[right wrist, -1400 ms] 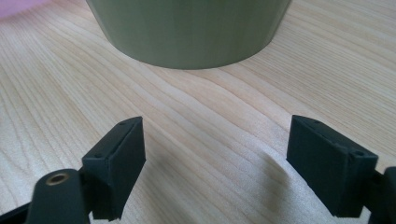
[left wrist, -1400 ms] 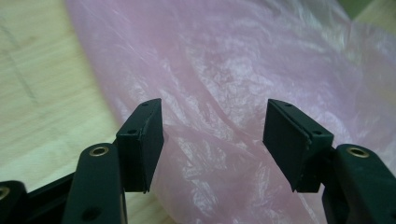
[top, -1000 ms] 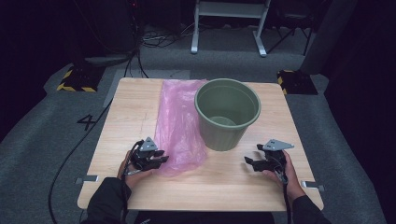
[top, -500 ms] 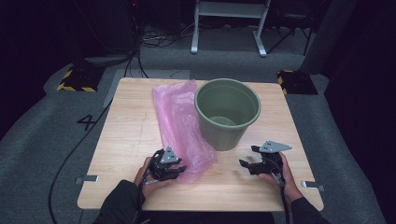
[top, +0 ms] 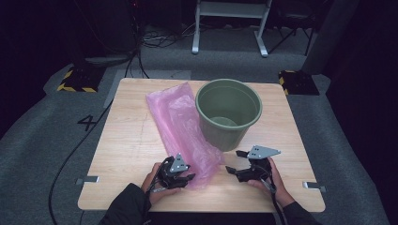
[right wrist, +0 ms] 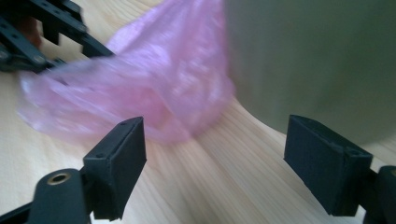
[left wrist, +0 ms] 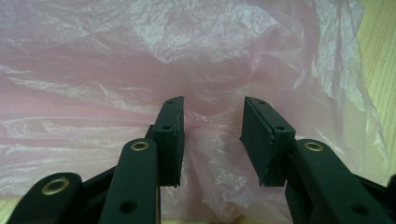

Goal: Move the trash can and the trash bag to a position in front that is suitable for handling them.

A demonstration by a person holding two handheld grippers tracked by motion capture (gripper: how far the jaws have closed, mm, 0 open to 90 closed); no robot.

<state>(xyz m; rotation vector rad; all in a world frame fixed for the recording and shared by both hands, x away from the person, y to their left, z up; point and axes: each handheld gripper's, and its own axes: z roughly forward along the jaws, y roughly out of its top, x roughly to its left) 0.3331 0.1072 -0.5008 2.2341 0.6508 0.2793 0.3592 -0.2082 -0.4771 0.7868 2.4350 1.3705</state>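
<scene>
While a painted 4 (top: 88,123) marks the floor, my left gripper (top: 184,177) has been opening, jaws parted over the pink bag (top: 180,124); my right gripper (top: 238,165) gapes empty.

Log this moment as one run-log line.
left gripper: open, jaws just opening, at pink bag | right gripper: open, empty | green bucket: upright

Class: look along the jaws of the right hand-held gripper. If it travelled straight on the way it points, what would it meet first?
Probably the near end of the pink plastic bag, lying ahead of the right hand-held gripper; the green bucket stands just beside that line, and depth is hard to judge.
</scene>
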